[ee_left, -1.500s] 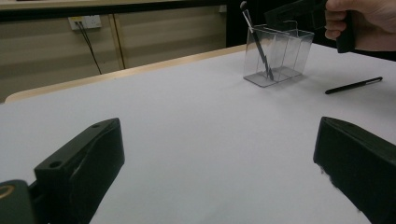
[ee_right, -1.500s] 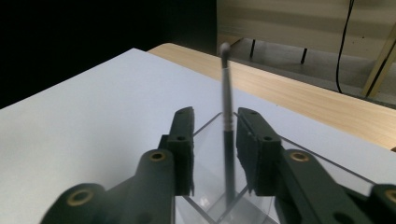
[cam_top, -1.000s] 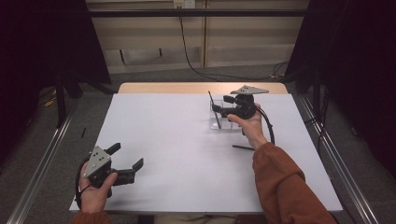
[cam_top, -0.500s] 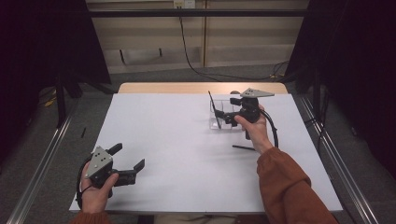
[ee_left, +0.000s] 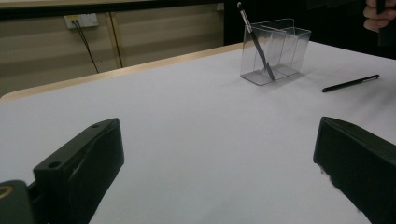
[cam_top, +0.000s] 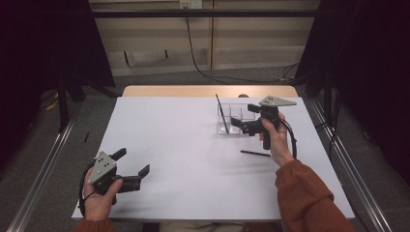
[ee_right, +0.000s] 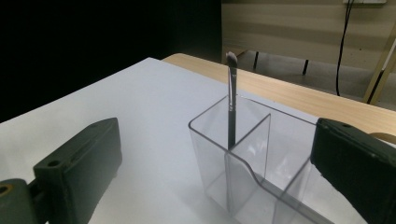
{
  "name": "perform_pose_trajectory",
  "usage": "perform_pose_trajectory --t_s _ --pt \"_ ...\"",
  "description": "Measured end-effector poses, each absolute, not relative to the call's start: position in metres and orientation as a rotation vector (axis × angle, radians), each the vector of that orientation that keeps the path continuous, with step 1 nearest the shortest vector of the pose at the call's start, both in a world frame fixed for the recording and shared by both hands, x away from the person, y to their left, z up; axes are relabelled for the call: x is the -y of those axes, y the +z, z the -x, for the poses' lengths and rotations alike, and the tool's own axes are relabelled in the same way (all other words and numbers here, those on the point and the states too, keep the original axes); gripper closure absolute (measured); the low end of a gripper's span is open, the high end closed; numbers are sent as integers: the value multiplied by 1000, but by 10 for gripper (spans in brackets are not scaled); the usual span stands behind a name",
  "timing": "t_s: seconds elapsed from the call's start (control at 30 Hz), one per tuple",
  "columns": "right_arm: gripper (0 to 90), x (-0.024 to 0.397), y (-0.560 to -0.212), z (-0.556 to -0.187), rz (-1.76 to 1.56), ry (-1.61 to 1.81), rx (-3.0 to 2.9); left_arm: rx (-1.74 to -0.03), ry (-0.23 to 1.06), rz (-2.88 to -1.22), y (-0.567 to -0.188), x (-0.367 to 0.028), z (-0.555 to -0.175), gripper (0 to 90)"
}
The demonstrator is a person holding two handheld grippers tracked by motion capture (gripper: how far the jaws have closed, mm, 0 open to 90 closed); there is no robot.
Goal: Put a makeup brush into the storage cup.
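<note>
While brush leans in organizer, R tool just opened, empty; L tool released.

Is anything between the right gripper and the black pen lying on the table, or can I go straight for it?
Nothing visible blocks it. The black pen lies alone on the bare white table, just nearer the person than the right gripper, whose jaws stand open and empty beside the clear organizer.
</note>
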State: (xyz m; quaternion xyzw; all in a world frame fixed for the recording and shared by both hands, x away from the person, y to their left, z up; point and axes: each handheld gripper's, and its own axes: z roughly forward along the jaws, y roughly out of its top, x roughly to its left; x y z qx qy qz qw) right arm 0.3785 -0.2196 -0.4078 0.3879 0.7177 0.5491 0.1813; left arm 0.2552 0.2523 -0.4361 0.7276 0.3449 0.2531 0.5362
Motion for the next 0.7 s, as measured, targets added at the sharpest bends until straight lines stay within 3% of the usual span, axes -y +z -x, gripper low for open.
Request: perform_pose_trajectory --t_s 0.7 --pt "16 246 -415 -333 -1109 1491 -1980 -805 601 -1735 -435 -248 -251 17"
